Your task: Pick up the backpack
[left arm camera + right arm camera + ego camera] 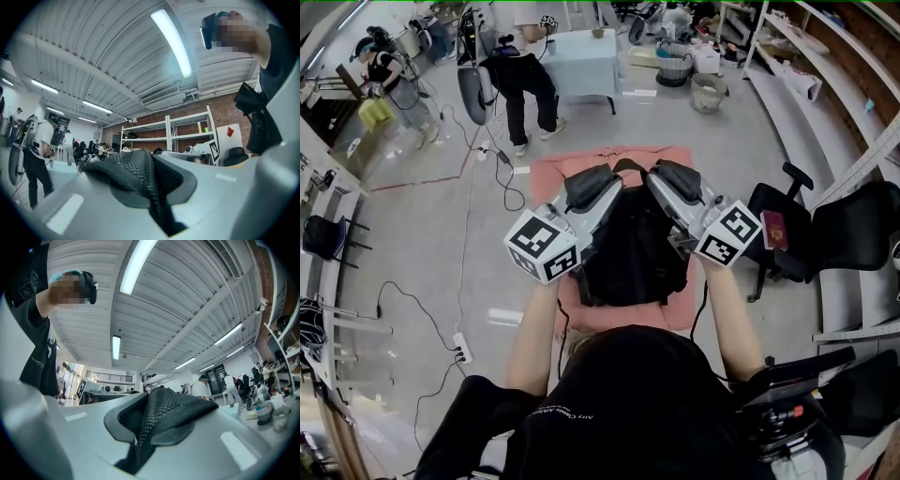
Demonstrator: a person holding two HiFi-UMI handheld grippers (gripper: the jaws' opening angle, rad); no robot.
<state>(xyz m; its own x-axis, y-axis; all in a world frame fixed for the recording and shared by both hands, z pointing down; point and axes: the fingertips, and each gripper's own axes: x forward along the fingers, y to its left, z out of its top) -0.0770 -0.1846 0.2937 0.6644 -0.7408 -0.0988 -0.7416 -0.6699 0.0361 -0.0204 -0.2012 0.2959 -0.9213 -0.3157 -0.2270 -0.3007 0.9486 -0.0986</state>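
A black backpack [633, 248] hangs between my two grippers over a pink mat [551, 178]; whether its bottom touches the mat I cannot tell. My left gripper [589, 190] is shut on a black mesh shoulder strap [136, 171], which fills the gap between its grey jaws in the left gripper view. My right gripper [678, 180] is shut on the other mesh strap [164, 411], pinched the same way in the right gripper view. Both grippers point away from me, side by side, with the marker cubes toward me.
Black office chairs [792, 234] stand close on the right beside long shelves [825, 56]. Cables and a power strip [461, 352] lie on the concrete floor at left. A person [525, 89] bends over by a light table [581, 58] farther off.
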